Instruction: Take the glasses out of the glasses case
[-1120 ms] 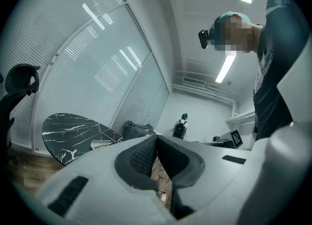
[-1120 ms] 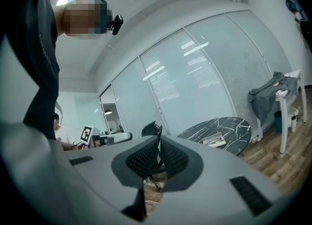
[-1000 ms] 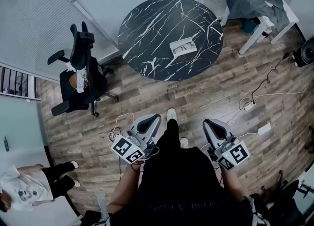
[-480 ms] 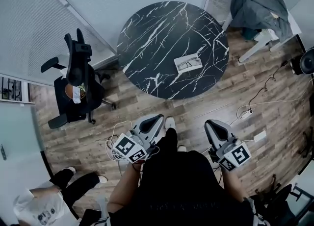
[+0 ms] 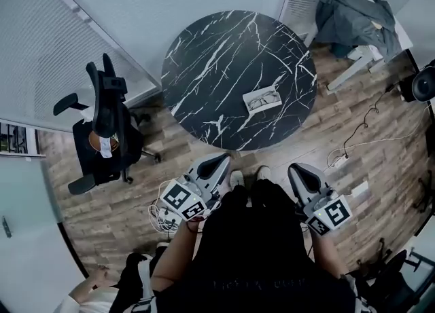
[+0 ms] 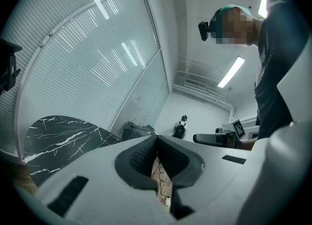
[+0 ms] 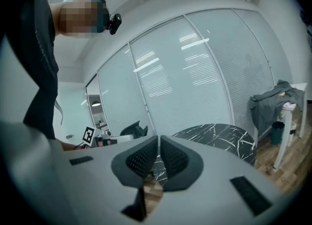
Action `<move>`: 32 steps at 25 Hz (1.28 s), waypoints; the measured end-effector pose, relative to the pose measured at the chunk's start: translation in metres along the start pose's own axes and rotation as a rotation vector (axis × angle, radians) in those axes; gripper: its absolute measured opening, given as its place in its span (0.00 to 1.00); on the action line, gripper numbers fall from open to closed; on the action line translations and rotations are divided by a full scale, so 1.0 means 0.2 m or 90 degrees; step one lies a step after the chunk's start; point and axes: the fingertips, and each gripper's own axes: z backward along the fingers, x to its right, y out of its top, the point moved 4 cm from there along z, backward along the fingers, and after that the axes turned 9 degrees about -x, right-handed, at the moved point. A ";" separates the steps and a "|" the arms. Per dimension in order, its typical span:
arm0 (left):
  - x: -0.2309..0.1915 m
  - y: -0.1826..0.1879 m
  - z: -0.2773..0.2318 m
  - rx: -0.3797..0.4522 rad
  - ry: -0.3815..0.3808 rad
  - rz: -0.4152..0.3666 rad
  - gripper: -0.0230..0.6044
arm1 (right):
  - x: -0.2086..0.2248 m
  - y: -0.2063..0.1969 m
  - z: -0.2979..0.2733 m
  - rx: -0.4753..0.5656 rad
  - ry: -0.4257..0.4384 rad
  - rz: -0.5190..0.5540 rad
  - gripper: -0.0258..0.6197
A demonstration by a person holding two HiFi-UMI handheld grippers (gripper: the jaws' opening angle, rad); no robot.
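An open white glasses case [image 5: 262, 100] with dark glasses [image 5: 262, 102] in it lies on the near right part of a round black marble table [image 5: 224, 60]. My left gripper [image 5: 219, 163] and right gripper [image 5: 297, 172] hang low at my hips, well short of the table. Both are shut with nothing between the jaws. In the left gripper view the left gripper [image 6: 157, 141] points past the table edge [image 6: 63, 136]. In the right gripper view the right gripper [image 7: 159, 141] points toward the table [image 7: 219, 136].
A black office chair [image 5: 102, 128] stands left of the table. A white stand draped with a grey garment [image 5: 353, 9] is at the back right. Cables and a power strip [image 5: 359, 189] lie on the wooden floor at right. A person [image 5: 102, 291] crouches at lower left. Glass walls behind.
I have stepped closer to the table; it and the case sit lower and nearer in the head view. The person at lower left has shifted. Both grippers stayed shut at my sides.
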 end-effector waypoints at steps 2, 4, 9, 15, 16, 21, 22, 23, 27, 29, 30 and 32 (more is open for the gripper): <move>-0.01 0.00 -0.02 -0.005 -0.008 0.002 0.07 | 0.02 -0.01 -0.01 -0.007 -0.012 0.018 0.10; -0.02 0.01 -0.03 -0.006 -0.011 -0.001 0.07 | 0.05 -0.02 -0.03 -0.022 -0.020 0.054 0.10; -0.02 0.07 -0.09 -0.003 -0.001 -0.038 0.07 | 0.17 0.00 -0.10 -0.041 -0.011 0.096 0.10; -0.04 0.12 -0.17 -0.007 0.023 -0.052 0.07 | 0.27 -0.01 -0.28 -0.086 0.056 0.131 0.10; -0.05 0.12 -0.19 -0.008 0.030 -0.054 0.07 | 0.29 -0.03 -0.31 -0.095 0.067 0.133 0.10; -0.10 0.11 -0.30 -0.021 0.051 -0.040 0.07 | 0.38 -0.06 -0.44 -0.133 0.106 0.149 0.10; -0.10 0.10 -0.33 -0.025 0.053 -0.037 0.07 | 0.40 -0.07 -0.45 -0.140 0.112 0.148 0.10; -0.11 0.09 -0.35 -0.027 0.056 -0.033 0.07 | 0.42 -0.07 -0.46 -0.146 0.118 0.146 0.10; -0.16 0.08 -0.46 -0.039 0.069 -0.026 0.07 | 0.56 -0.09 -0.53 -0.157 0.133 0.143 0.10; -0.19 0.07 -0.51 -0.044 0.076 -0.027 0.07 | 0.63 -0.10 -0.58 -0.171 0.139 0.148 0.10; -0.20 0.07 -0.53 -0.045 0.082 -0.025 0.07 | 0.66 -0.10 -0.60 -0.178 0.144 0.154 0.10; -0.23 0.07 -0.58 -0.043 0.096 -0.015 0.07 | 0.71 -0.10 -0.65 -0.193 0.159 0.170 0.10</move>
